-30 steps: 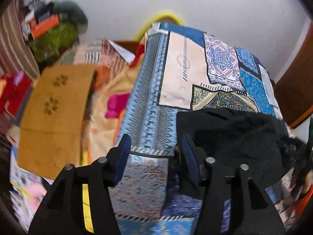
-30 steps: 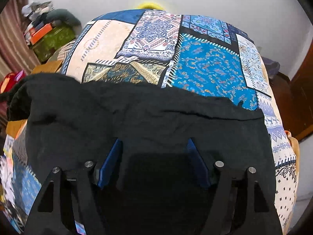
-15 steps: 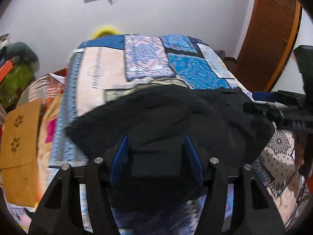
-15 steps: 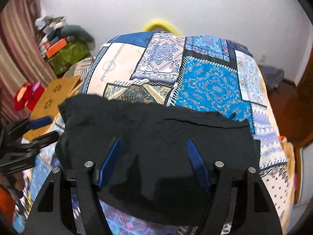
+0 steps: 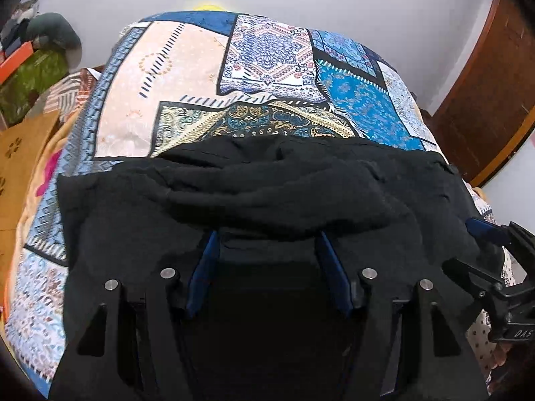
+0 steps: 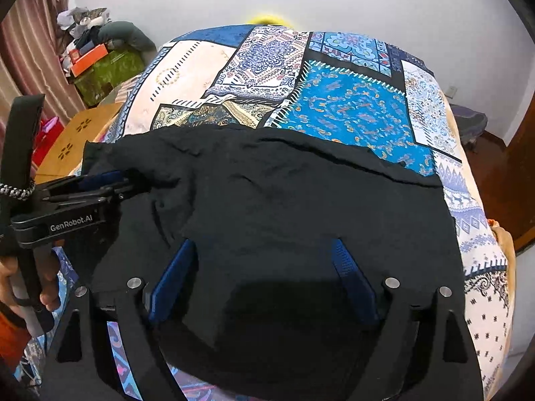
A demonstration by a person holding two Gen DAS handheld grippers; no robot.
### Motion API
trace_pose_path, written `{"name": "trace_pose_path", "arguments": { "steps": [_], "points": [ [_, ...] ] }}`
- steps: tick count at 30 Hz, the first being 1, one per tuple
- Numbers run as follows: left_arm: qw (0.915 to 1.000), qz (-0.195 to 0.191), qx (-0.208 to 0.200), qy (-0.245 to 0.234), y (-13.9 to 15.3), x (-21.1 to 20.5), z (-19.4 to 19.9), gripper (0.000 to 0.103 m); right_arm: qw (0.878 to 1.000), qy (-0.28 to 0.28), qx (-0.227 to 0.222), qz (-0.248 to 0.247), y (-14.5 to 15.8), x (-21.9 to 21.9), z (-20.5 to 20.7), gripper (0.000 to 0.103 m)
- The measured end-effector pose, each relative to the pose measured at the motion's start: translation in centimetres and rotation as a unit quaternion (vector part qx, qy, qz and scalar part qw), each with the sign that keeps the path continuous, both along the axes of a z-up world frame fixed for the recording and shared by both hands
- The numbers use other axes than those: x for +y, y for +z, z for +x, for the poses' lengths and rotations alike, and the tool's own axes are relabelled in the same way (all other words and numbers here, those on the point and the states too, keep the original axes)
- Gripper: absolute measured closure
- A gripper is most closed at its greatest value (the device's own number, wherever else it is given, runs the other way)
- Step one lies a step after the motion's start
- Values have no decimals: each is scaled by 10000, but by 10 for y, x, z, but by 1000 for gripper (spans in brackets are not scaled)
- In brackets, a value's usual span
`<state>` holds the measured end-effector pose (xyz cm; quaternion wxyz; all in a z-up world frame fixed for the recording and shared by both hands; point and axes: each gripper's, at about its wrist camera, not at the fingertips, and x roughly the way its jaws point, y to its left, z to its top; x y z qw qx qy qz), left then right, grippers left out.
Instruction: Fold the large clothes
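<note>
Black garment (image 6: 284,207), matte and wrinkled, lies spread across the near half of a bed, on a patchwork bedspread (image 6: 351,110) of blue, cream and paisley panels. From the left wrist its far edge bunches into a thick rolled fold (image 5: 284,180); from the right wrist that edge looks flatter. The left tool (image 5: 267,267) and the right tool (image 6: 264,277) both stand wide apart over the cloth, gripping nothing. Only the right view shows a hand (image 6: 20,287) on the left tool's handle, marked "GenRobot.AI". The left view shows "DAS" on the right tool's body.
</note>
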<state>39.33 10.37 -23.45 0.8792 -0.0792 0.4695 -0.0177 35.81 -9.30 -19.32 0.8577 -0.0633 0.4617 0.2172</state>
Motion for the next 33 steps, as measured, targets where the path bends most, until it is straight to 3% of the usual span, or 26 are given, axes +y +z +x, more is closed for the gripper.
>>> {"name": "trace_pose_path", "arguments": {
  "steps": [6,11,17,21,25,29,33],
  "points": [
    [9994,230,-158,219,25,2,-30,42,9993,-182,254,202,12,-19,-11,20],
    [9979,350,-421,354,54,13,-66,42,9994,-225,50,271,32,-27,-25,20],
    [9919,-304,-724,1001,77,56,-107,26,9987,-163,-386,280,61,-23,-43,20],
    [9842,-951,-626,1359,66,87,-123,26,9978,-83,-595,267,69,-16,-50,20],
    [9618,-2089,-177,1762,22,116,-131,26,9983,8,-558,150,61,-5,-48,20],
    [9364,-2907,198,1956,-22,126,-133,26,9991,80,-423,-53,43,6,-42,20],
    [9067,-3680,299,2040,-52,129,-123,26,9994,93,-184,-277,20,11,-31,20]
  ]
}}
